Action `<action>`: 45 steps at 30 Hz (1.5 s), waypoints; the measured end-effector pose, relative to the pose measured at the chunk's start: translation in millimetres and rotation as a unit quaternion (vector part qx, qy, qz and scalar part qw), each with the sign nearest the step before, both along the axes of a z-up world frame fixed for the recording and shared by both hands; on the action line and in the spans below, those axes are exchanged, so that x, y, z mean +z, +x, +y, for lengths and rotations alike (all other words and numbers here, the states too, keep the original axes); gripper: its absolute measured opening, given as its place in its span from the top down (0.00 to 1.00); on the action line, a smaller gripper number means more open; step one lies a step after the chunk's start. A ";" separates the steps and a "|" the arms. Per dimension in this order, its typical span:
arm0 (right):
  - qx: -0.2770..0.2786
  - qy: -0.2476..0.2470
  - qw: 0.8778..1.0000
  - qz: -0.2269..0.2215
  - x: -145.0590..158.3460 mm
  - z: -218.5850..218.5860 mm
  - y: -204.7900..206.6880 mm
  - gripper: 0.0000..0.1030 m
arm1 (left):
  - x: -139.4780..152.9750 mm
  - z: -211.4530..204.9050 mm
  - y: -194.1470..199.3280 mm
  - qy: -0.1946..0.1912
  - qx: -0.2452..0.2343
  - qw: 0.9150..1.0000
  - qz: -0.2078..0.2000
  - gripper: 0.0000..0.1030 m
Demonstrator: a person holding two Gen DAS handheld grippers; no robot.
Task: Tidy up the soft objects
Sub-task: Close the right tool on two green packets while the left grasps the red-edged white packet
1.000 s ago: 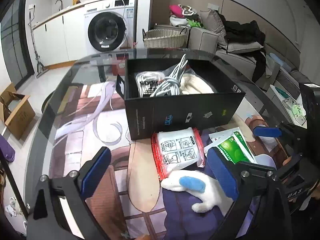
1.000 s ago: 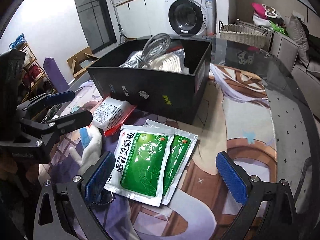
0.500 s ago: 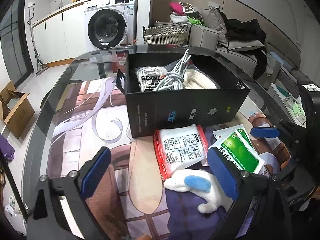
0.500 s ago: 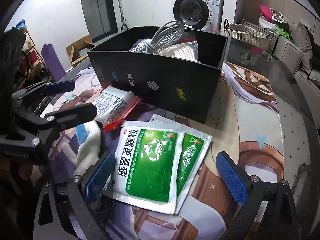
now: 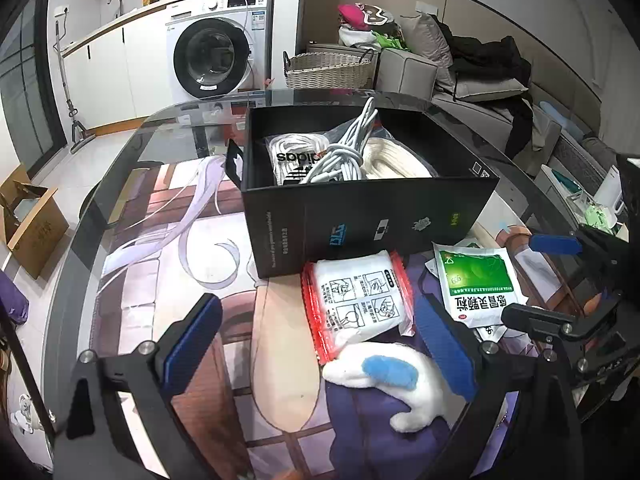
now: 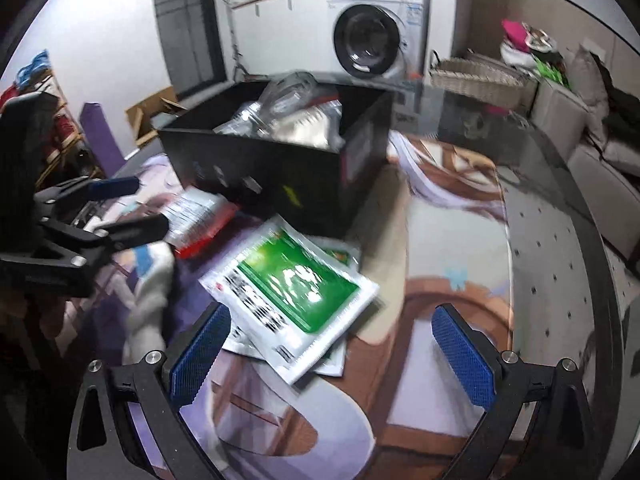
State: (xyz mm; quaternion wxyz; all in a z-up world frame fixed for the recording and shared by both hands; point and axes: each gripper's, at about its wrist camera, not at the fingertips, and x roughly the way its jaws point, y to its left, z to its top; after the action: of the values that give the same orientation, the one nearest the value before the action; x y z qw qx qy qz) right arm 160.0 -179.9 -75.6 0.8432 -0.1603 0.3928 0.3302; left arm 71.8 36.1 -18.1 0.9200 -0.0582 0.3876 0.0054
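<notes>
Blue ribbed fingers flank a glossy green foil sachet.

Both the left claw and the right claw are showing matte black angular frames, wearing ribbed blue pads on their fingers and carrying round silver screws near each finger's base.

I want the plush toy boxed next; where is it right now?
In the left wrist view the white plush toy lies on the table, low and right of centre, touching the red-edged packet in front of the black box.
</notes>
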 end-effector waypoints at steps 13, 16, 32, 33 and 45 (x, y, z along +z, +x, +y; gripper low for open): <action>0.068 -0.046 0.997 -0.012 -15.2 40.4 7.7 0.01 | -1.8 2.8 0.5 -0.010 -0.003 1.000 0.005 0.05; 0.071 -0.043 0.997 -0.003 -19.1 41.7 12.0 0.02 | -1.9 5.4 0.6 -0.013 -0.002 1.000 0.005 0.05; 0.085 -0.032 0.996 -0.011 -12.7 33.5 -6.0 0.31 | -1.8 3.7 0.3 -0.014 -0.005 1.000 0.006 0.05; 0.086 -0.032 0.996 -0.011 -12.0 33.0 -6.3 0.33 | -1.9 3.1 0.6 -0.013 -0.004 1.000 0.007 0.05; 0.103 -0.010 0.995 -0.001 -7.9 26.0 -17.8 0.53 | -6.1 5.2 8.3 -0.027 -0.009 0.999 0.015 0.05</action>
State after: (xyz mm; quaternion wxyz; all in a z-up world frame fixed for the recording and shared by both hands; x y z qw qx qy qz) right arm 142.2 -153.8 -83.5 0.8036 -0.2091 0.3765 0.4107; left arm 80.1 41.3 -24.2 0.9122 -0.0794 0.4019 -0.0127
